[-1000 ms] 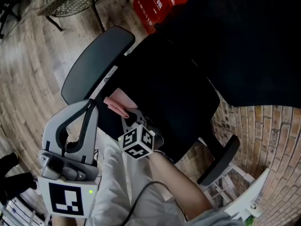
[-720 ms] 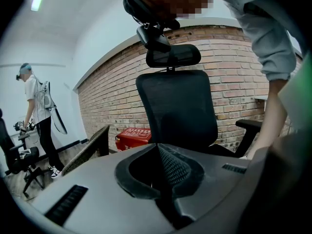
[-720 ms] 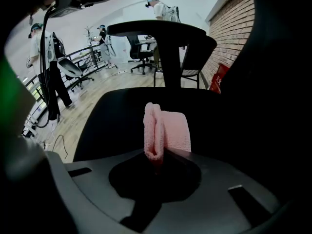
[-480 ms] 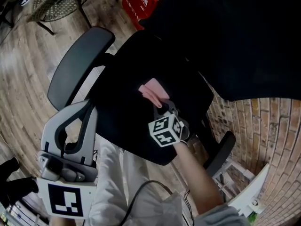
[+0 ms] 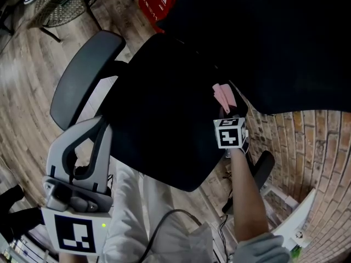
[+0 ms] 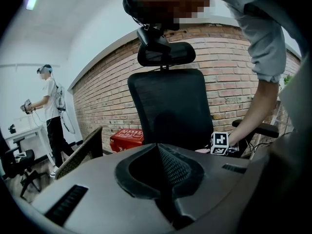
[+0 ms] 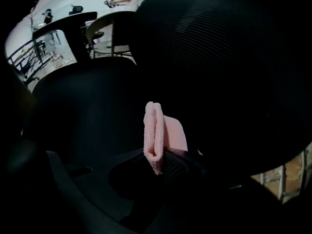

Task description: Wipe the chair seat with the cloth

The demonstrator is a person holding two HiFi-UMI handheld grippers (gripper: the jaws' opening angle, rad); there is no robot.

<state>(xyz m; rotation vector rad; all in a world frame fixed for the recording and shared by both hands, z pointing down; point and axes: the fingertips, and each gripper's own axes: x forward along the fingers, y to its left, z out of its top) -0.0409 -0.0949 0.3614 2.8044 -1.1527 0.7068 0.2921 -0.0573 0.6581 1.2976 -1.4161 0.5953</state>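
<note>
R gripper (image 5: pixel 226 108) clamps pink cloth (image 5: pixel 224 95) on chair seat (image 5: pixel 164 119); L gripper (image 5: pixel 103 124) closed.

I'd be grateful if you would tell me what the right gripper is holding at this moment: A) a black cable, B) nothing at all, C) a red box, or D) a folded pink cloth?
D: in the right gripper view, the right gripper is closed on a folded pink cloth, which sticks up from between its jaws.
</note>
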